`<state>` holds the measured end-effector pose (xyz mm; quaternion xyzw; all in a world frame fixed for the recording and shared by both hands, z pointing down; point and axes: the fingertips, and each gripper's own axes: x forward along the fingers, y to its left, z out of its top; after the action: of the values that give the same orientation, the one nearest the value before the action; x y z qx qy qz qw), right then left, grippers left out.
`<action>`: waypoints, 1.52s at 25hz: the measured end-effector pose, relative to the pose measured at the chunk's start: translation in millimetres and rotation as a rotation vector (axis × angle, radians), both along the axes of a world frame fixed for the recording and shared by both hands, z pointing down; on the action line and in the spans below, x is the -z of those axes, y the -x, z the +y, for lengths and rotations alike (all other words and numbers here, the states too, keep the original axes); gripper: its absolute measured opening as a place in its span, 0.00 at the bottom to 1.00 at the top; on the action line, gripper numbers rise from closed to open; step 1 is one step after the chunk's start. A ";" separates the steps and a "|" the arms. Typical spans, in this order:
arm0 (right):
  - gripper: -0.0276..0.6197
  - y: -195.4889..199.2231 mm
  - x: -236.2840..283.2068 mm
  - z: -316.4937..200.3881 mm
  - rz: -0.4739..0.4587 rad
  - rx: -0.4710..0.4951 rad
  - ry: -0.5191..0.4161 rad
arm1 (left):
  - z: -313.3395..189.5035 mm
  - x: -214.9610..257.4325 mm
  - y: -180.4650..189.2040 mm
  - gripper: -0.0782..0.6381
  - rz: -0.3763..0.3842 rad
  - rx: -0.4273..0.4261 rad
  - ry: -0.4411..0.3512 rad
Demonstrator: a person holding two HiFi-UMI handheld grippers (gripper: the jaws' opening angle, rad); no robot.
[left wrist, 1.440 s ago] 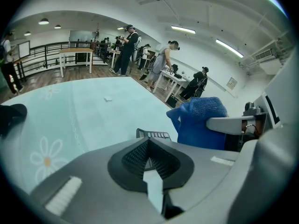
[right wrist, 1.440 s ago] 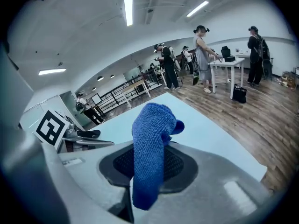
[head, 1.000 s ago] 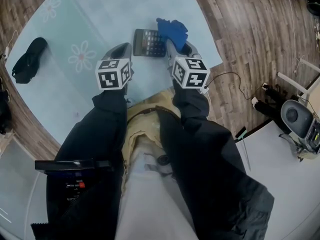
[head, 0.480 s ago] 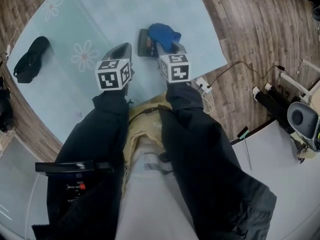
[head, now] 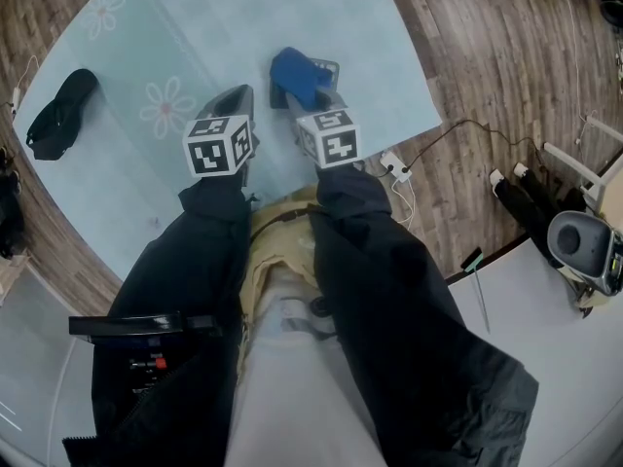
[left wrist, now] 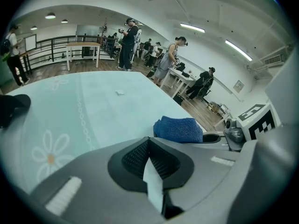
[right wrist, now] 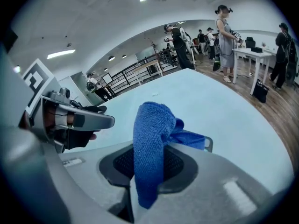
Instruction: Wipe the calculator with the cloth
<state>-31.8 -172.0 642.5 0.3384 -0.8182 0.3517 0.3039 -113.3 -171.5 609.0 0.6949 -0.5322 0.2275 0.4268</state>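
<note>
In the head view, the blue cloth (head: 295, 74) lies on the calculator (head: 331, 68) at 12 o'clock on the pale blue flowered mat (head: 146, 27). The right gripper (head: 313, 100) reaches it from 6 o'clock, and the left gripper (head: 237, 93) hovers at the cloth's 8 o'clock. In the left gripper view, the left gripper (left wrist: 152, 169) has its jaws pressed together on nothing, with the cloth (left wrist: 180, 129) and the calculator's edge (left wrist: 212, 137) at 1 o'clock. In the right gripper view, the right gripper (right wrist: 145, 169) clamps the cloth (right wrist: 149, 134), and a calculator corner (right wrist: 208, 143) peeks out at 3 o'clock.
</note>
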 end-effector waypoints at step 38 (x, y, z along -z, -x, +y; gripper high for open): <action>0.19 -55.9 -16.7 -35.1 0.155 -0.059 -0.071 | 13.3 -9.5 30.0 0.10 -0.012 0.061 0.027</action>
<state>24.1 -207.1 659.2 0.3993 -0.7938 0.3039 0.3436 -143.3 -158.1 618.5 0.6710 -0.5527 0.2256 0.4397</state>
